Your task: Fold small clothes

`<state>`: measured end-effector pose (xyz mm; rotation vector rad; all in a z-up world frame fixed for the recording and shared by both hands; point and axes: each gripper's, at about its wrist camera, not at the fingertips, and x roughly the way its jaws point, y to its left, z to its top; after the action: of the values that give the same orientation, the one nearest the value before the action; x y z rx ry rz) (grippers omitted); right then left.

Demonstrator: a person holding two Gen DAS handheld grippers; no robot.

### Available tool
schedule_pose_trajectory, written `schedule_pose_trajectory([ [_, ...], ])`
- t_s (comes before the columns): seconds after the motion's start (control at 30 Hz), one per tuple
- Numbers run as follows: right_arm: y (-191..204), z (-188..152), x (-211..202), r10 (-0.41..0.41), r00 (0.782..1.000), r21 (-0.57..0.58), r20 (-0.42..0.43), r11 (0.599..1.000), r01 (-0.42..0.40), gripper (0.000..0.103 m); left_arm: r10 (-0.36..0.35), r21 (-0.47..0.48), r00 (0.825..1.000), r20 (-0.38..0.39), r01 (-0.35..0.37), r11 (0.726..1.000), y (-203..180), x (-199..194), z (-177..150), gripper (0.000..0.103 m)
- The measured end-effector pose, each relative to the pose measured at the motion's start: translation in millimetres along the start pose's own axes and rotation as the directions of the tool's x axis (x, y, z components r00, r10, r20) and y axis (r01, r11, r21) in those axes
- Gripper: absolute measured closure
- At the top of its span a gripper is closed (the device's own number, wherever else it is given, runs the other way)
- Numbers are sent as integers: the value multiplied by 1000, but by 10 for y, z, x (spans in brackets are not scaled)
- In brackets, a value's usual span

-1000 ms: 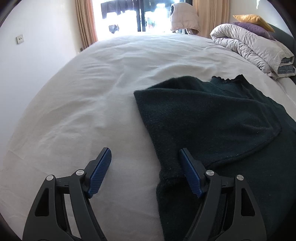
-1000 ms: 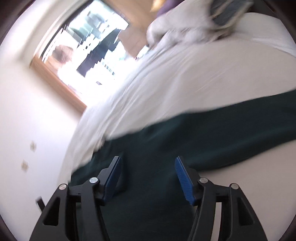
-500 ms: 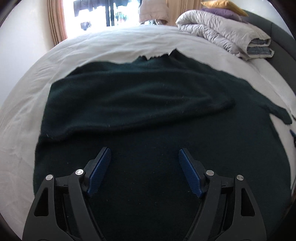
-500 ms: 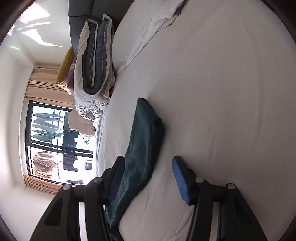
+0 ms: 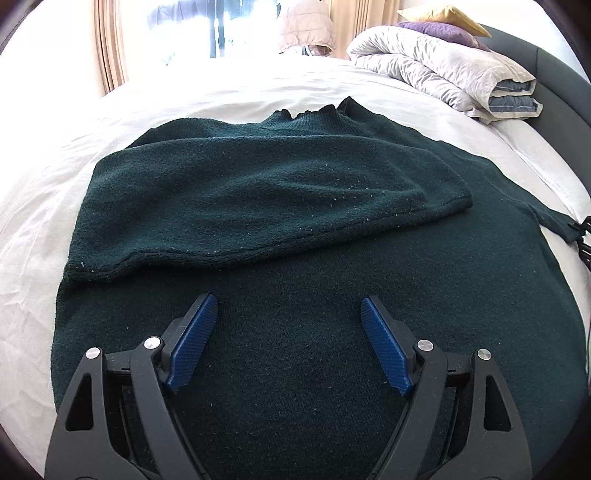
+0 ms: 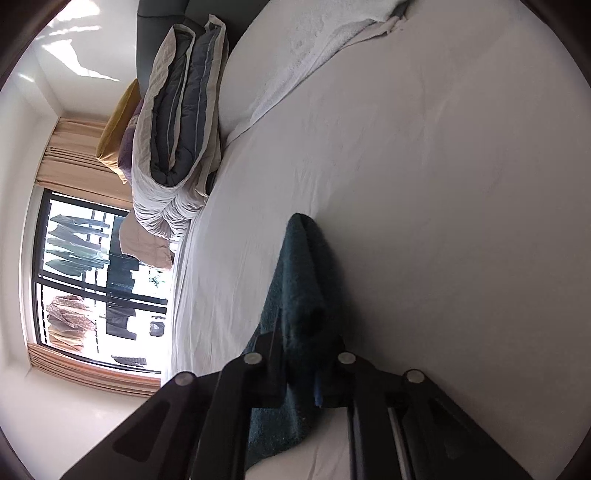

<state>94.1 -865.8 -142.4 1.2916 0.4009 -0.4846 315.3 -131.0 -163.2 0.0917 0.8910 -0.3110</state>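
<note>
A dark green knit sweater [image 5: 295, 229] lies spread on the white bed [image 5: 44, 192], with its left sleeve [image 5: 258, 199] folded across the chest. My left gripper [image 5: 288, 317] is open and empty, hovering over the sweater's lower body. In the right wrist view, my right gripper [image 6: 301, 350] is shut on the end of the other sleeve [image 6: 299, 266], which lies on the sheet. That sleeve end and a bit of the right gripper [image 5: 583, 236] show at the right edge of the left wrist view.
A rolled grey duvet [image 5: 443, 70] with yellow and purple pillows [image 5: 443, 20] lies at the head of the bed against a dark headboard [image 5: 561, 85]. A white towel [image 6: 332, 48] lies near it. A window with curtains [image 5: 110, 40] is beyond the bed.
My right gripper has closed on the sleeve end it straddled half a second ago. My left gripper swung from the sweater's left edge to over its body and has steadied there.
</note>
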Motion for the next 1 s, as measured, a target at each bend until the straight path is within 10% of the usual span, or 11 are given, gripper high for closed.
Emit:
schedule_pose_trajectory([
  [0.17, 709, -360, -131, 14, 1000, -205, -5, 979, -14, 92, -12, -10, 1000, 10, 12, 1000, 26, -33, -21, 23],
  [0.3, 1736, -1089, -66, 92, 990, -442, -106, 888, -130, 92, -28, -26, 999, 20, 29, 999, 54, -70, -34, 23],
  [0.57, 2993, -3624, 273, 36, 938, -806, -344, 502, -315, 92, -240, -278, 967, 80, 253, 927, 521, -242, 111, 22],
  [1.0, 3046, -4634, 710, -98, 919, -853, -382, 420, -310, 89, -428, -462, 893, 140, 441, 769, 1026, -90, 518, 22],
])
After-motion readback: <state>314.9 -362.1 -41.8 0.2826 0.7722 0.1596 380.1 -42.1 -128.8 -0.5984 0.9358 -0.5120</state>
